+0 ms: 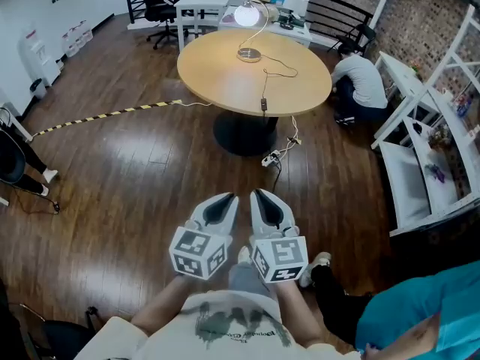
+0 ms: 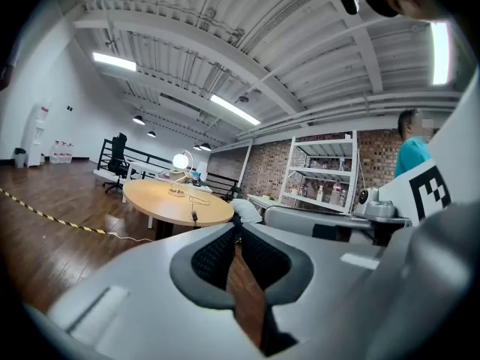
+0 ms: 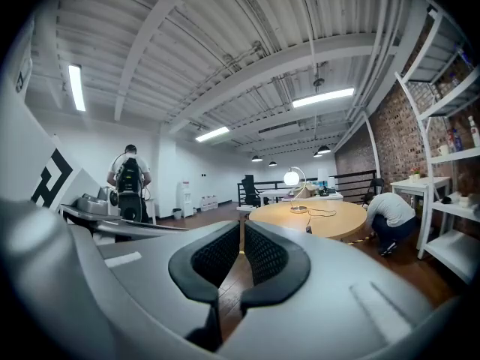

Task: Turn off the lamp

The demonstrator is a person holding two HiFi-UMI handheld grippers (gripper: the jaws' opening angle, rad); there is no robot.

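The lamp (image 1: 246, 15) glows: a lit white globe on a curved arm, standing at the far side of a round wooden table (image 1: 217, 73). Its cable runs across the top to an inline switch (image 1: 263, 103) near the table's front edge. My left gripper (image 1: 225, 201) and right gripper (image 1: 262, 196) are side by side close to my body, well short of the table, both shut with nothing between them. From the left gripper (image 2: 237, 227) view, the lamp (image 2: 180, 160) is far ahead to the left. Past the right gripper (image 3: 242, 227), the lamp (image 3: 291, 177) shows ahead to the right.
A person (image 1: 360, 81) crouches at the table's right side. White shelving (image 1: 427, 148) lines the right wall. A power strip (image 1: 271, 157) and cords lie on the floor by the table's pedestal. Yellow-black tape (image 1: 105, 115) crosses the wooden floor at left. Another person (image 1: 420, 313) stands close at my right.
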